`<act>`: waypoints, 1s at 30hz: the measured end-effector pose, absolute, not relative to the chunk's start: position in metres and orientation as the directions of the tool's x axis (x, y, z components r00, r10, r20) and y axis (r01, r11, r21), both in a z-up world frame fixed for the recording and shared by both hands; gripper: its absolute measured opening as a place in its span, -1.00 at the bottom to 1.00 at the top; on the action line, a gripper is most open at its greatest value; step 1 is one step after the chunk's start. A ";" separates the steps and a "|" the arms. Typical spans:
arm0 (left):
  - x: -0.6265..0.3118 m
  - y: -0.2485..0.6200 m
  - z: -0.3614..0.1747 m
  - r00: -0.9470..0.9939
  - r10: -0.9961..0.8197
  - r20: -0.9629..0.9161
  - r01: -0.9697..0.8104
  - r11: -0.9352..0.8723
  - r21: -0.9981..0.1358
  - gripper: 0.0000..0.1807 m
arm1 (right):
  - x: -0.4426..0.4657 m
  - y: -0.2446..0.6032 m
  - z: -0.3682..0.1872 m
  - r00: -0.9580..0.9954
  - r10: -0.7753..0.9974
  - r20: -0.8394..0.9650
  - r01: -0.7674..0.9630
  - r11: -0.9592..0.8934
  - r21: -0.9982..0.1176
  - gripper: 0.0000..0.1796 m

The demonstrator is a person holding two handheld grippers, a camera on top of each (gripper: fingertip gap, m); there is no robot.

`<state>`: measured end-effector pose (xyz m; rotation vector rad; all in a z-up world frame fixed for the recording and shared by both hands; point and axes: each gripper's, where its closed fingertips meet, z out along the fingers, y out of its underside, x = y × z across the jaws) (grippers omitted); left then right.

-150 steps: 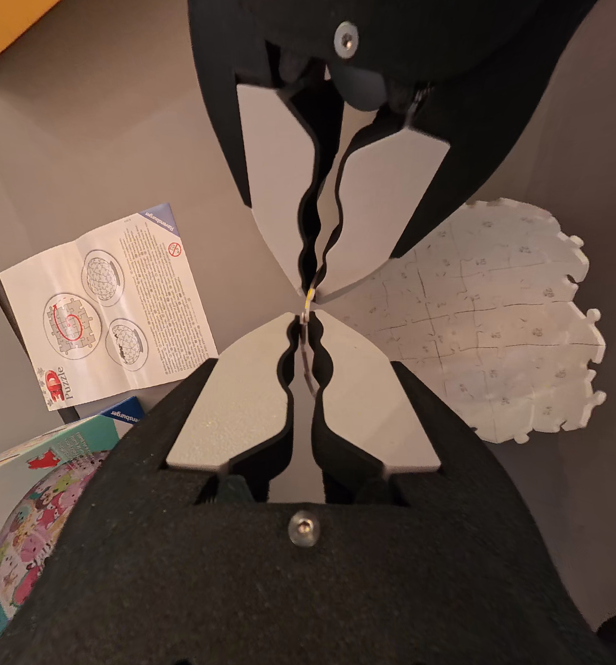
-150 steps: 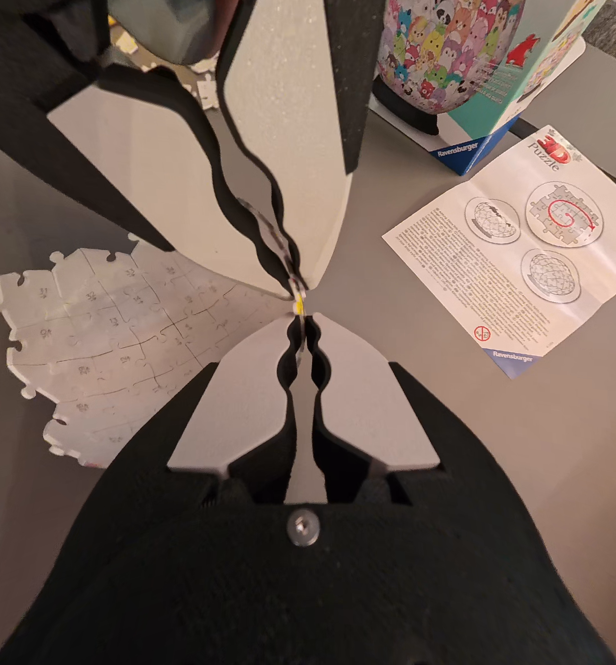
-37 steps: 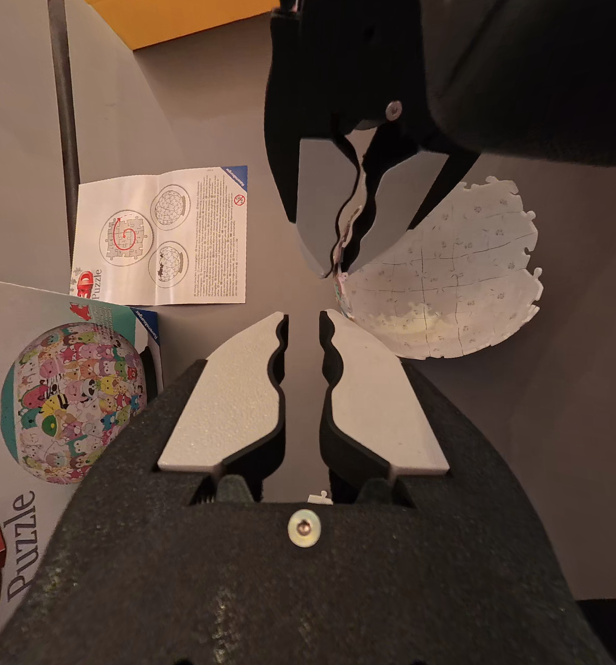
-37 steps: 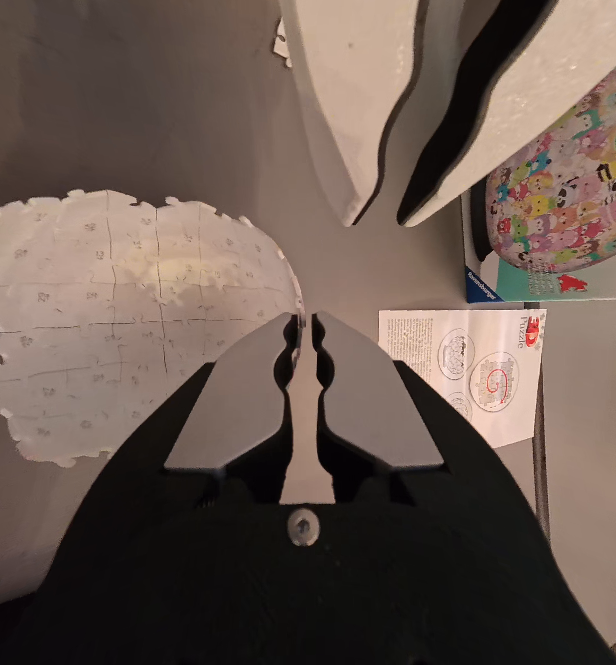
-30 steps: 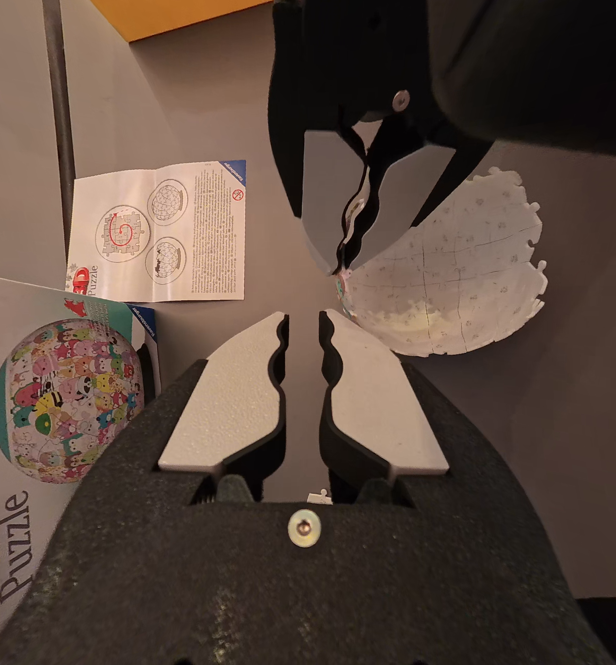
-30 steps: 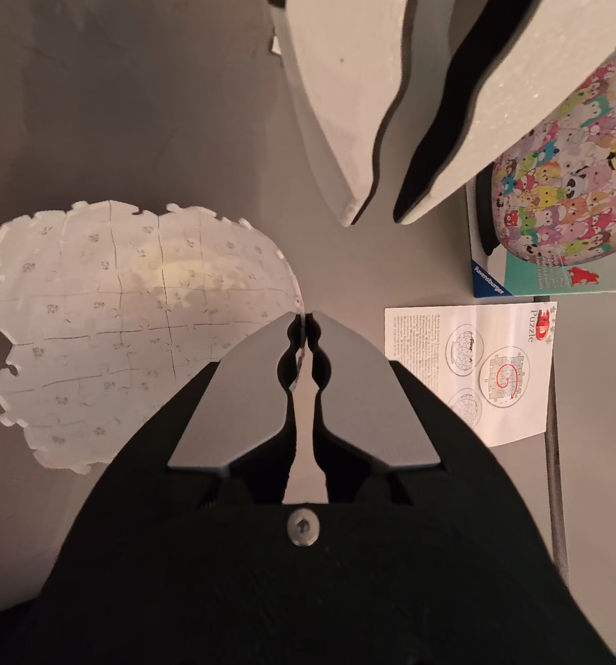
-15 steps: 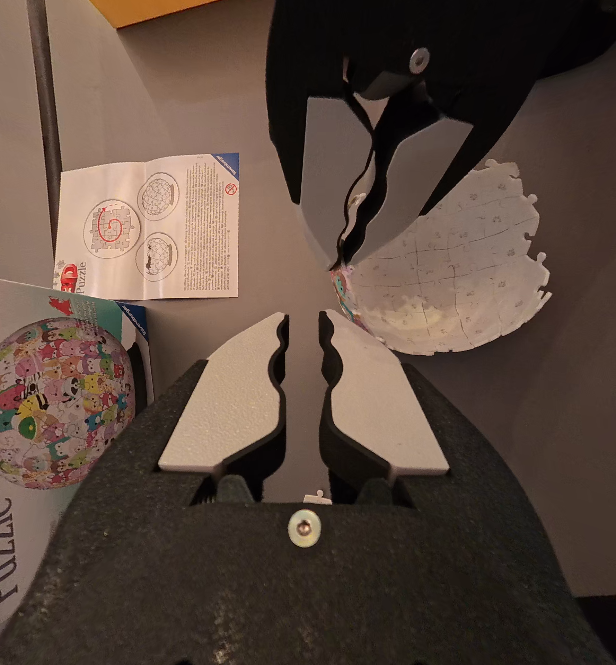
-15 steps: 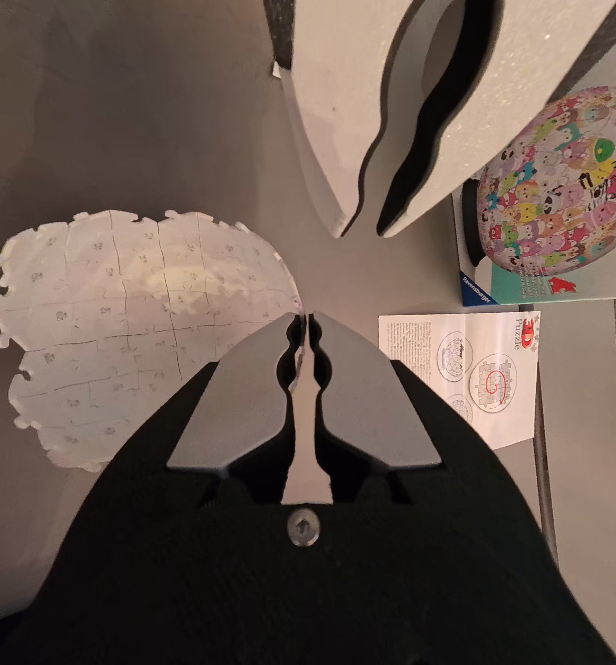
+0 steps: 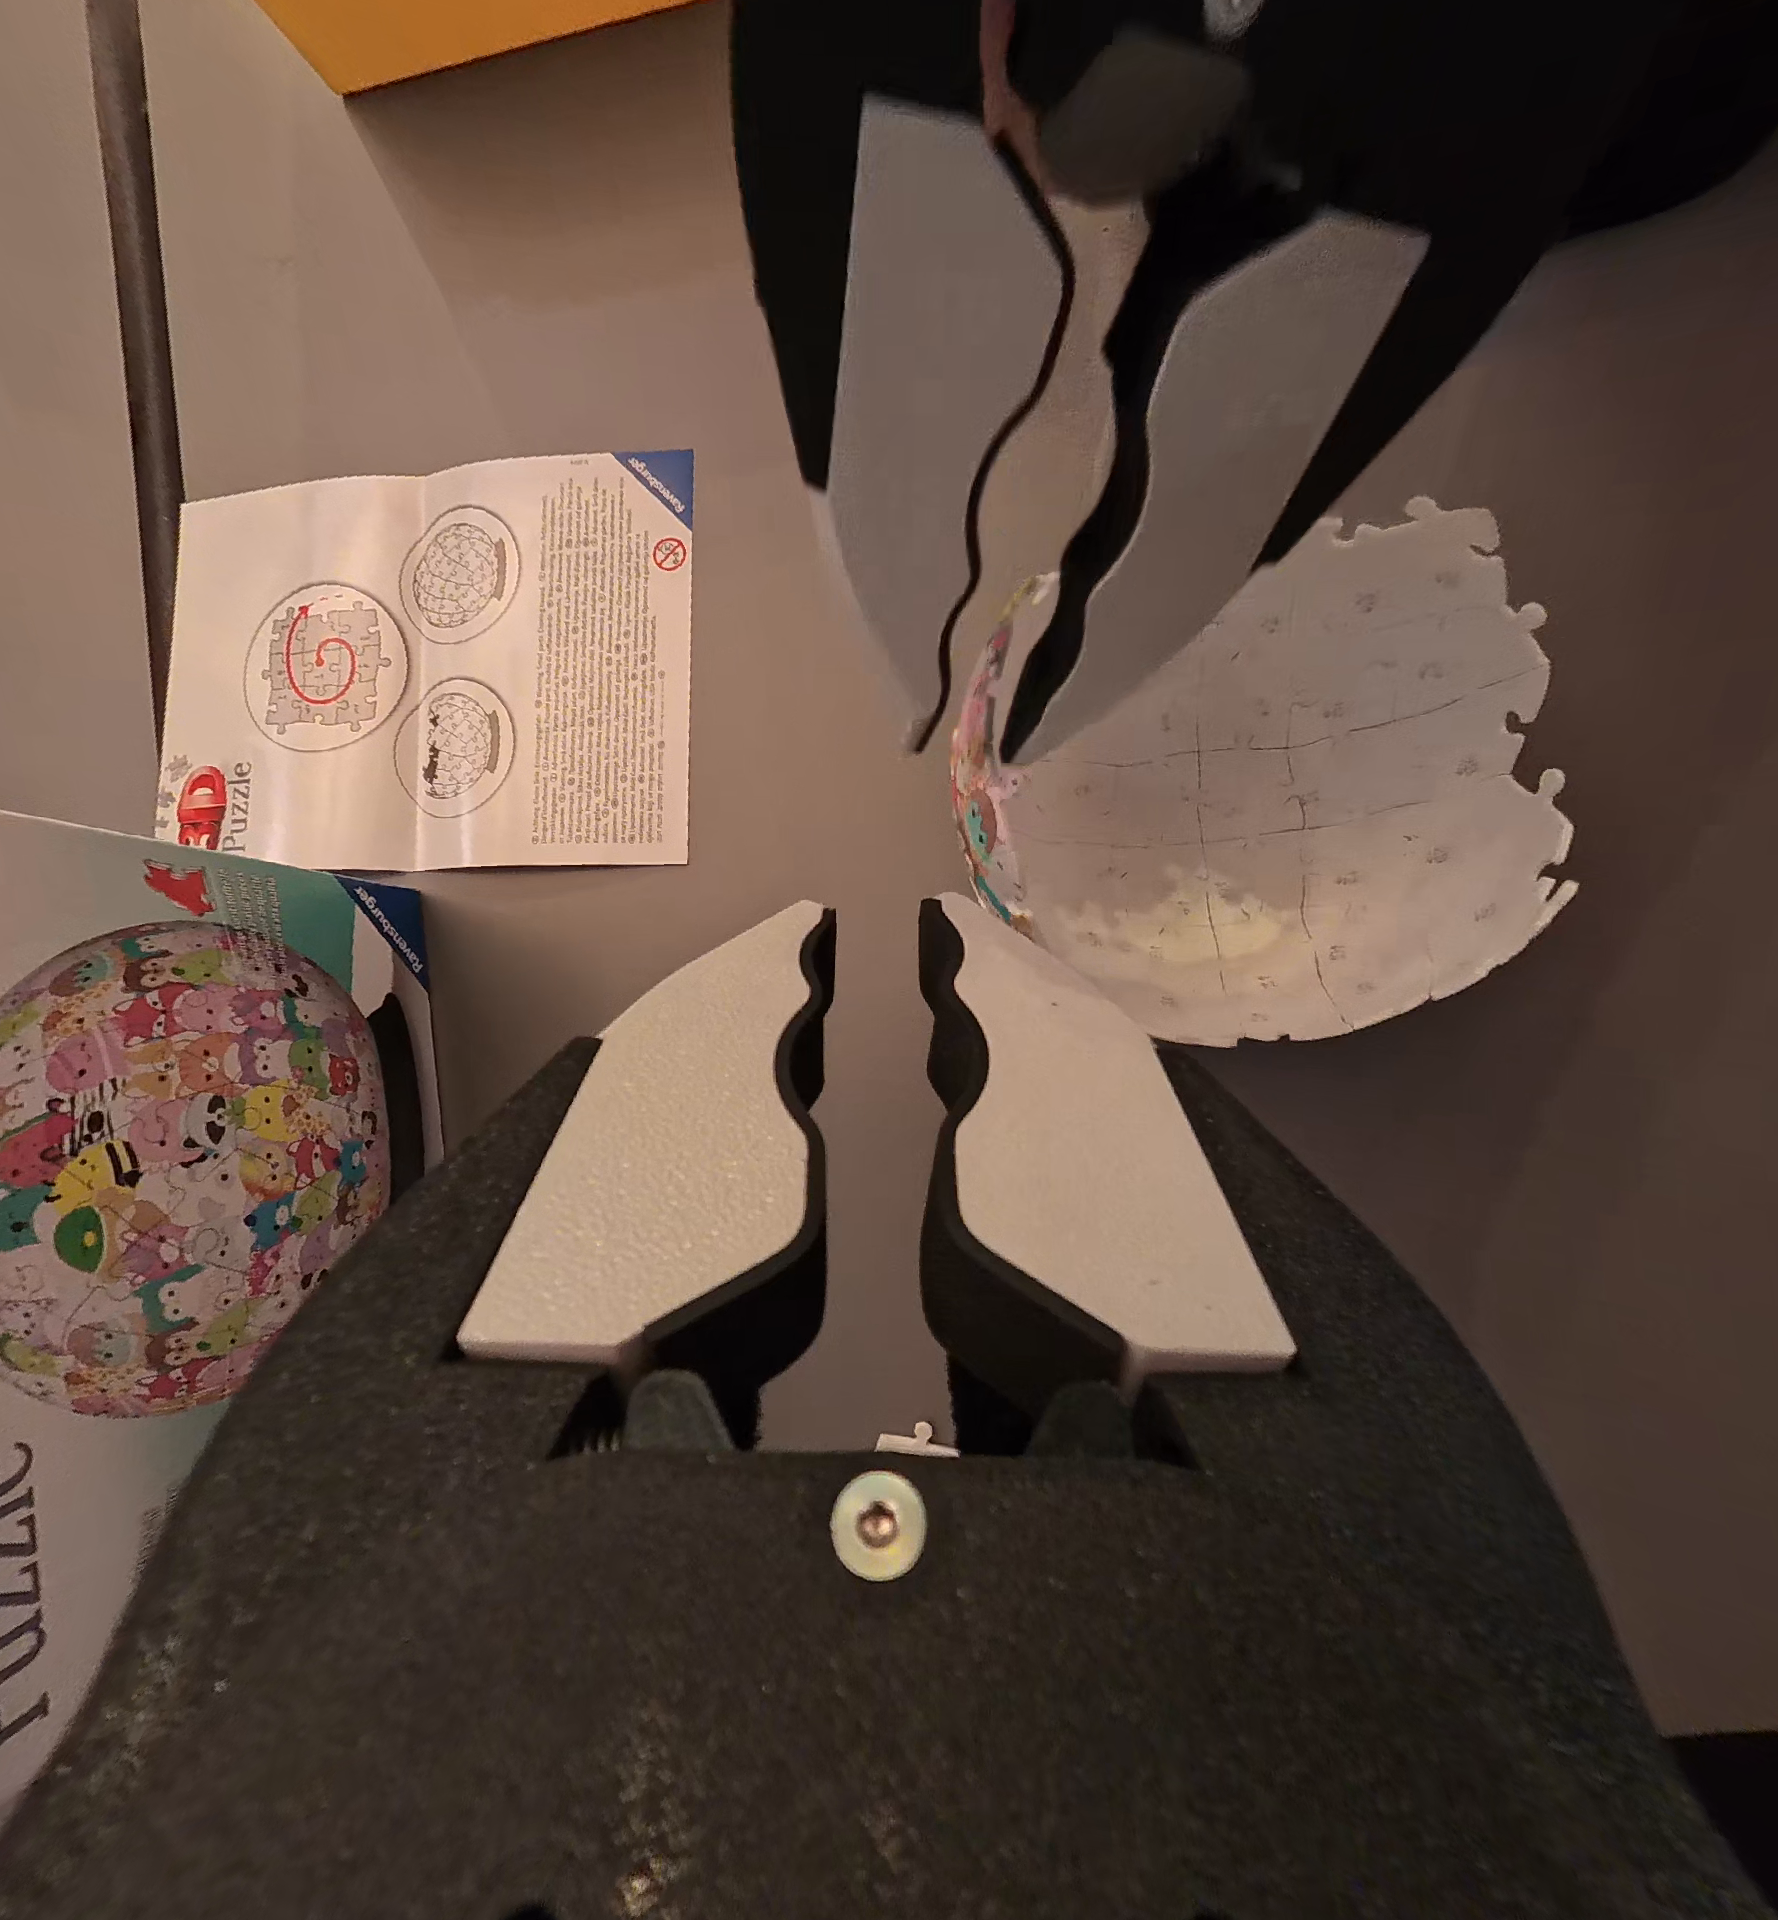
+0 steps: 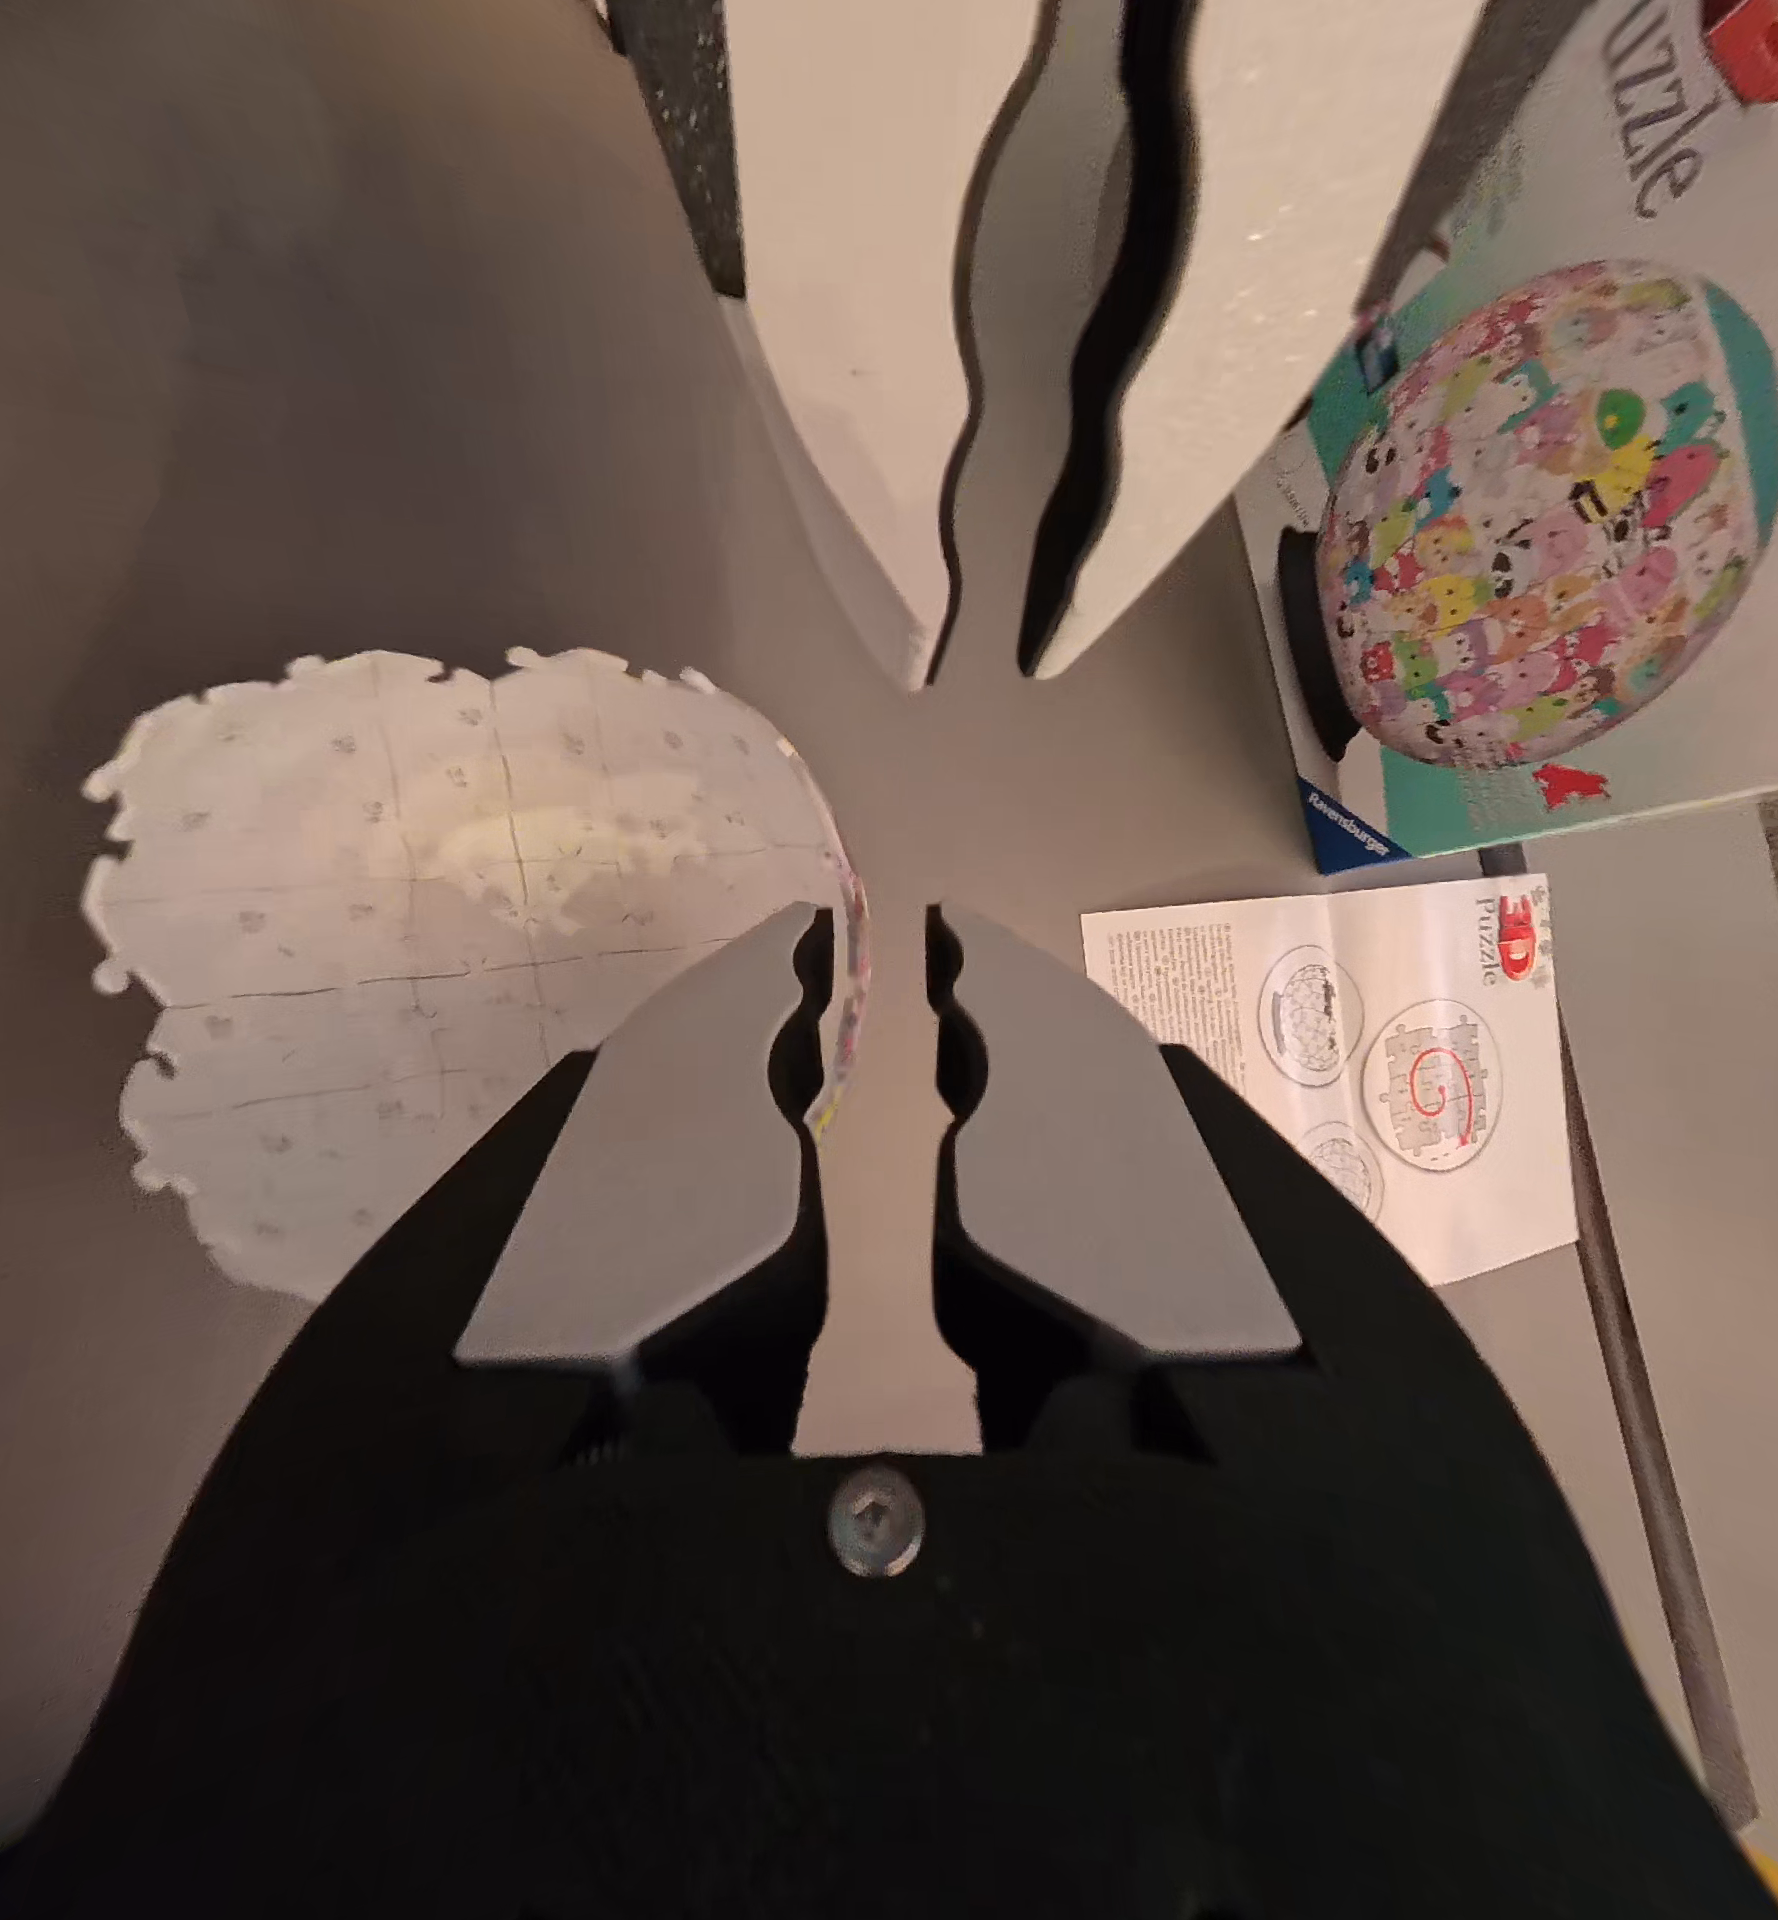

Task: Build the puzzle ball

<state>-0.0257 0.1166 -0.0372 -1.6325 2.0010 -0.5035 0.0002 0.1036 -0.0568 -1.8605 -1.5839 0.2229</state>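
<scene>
Only the left wrist view shows a loose white puzzle piece [image 9: 911, 1437] under the left gripper [image 9: 874, 914] and an orange edge [image 9: 469, 42] at top. Count: one half-built puzzle shell [image 10: 428, 914], white inside up on the grey table [image 9: 1643, 1195], one box [image 10: 1550, 540], one instruction sheet [image 10: 1384, 1070]. Left gripper's jaws apart, empty. Right gripper [image 10: 872, 920] jaws parted, straddling the shell's rim; tips point at each other.
</scene>
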 end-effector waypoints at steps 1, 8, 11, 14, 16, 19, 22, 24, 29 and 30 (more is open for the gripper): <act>-0.026 0.117 -0.036 -0.151 -0.977 -0.150 -0.790 0.210 -0.576 -0.83 | 0.004 0.103 -0.053 0.252 0.925 0.284 0.805 -0.038 -0.592 -0.80; -0.026 0.116 -0.037 -0.152 -0.977 -0.148 -0.795 0.210 -0.569 -0.83 | 0.012 0.106 -0.057 0.285 0.923 0.258 0.795 -0.077 -0.602 -0.75; -0.024 0.116 -0.037 -0.154 -0.977 -0.147 -0.794 0.211 -0.570 -0.83 | 0.010 0.105 -0.066 0.267 0.922 0.281 0.827 -0.069 -0.558 -0.72; -0.023 0.115 -0.037 -0.157 -0.977 -0.145 -0.793 0.212 -0.571 -0.83 | 0.010 0.104 -0.070 0.257 0.918 0.301 0.842 -0.060 -0.536 -0.71; -0.023 0.115 -0.038 -0.158 -0.977 -0.143 -0.795 0.212 -0.568 -0.83 | 0.011 0.105 -0.068 0.263 0.911 0.317 0.842 -0.057 -0.536 -0.71; -0.023 0.115 -0.041 -0.155 -0.978 -0.142 -0.797 0.209 -0.567 -0.83 | 0.015 0.105 -0.063 0.295 0.897 0.328 0.832 -0.071 -0.551 -0.66; -0.025 0.114 -0.044 -0.151 -0.979 -0.140 -0.796 0.204 -0.570 -0.83 | 0.022 0.102 -0.064 0.358 0.882 0.307 0.805 -0.124 -0.580 -0.56; -0.026 0.115 -0.046 -0.144 -0.980 -0.138 -0.798 0.197 -0.569 -0.83 | 0.027 0.102 -0.072 0.395 0.864 0.313 0.800 -0.156 -0.579 -0.54; -0.026 0.116 -0.050 -0.136 -0.982 -0.133 -0.802 0.188 -0.566 -0.84 | 0.031 0.108 -0.086 0.472 0.837 0.276 0.785 -0.257 -0.564 -0.57; -0.026 0.115 -0.049 -0.137 -0.981 -0.134 -0.802 0.189 -0.567 -0.84 | 0.031 0.107 -0.090 0.481 0.840 0.251 0.783 -0.283 -0.553 -0.57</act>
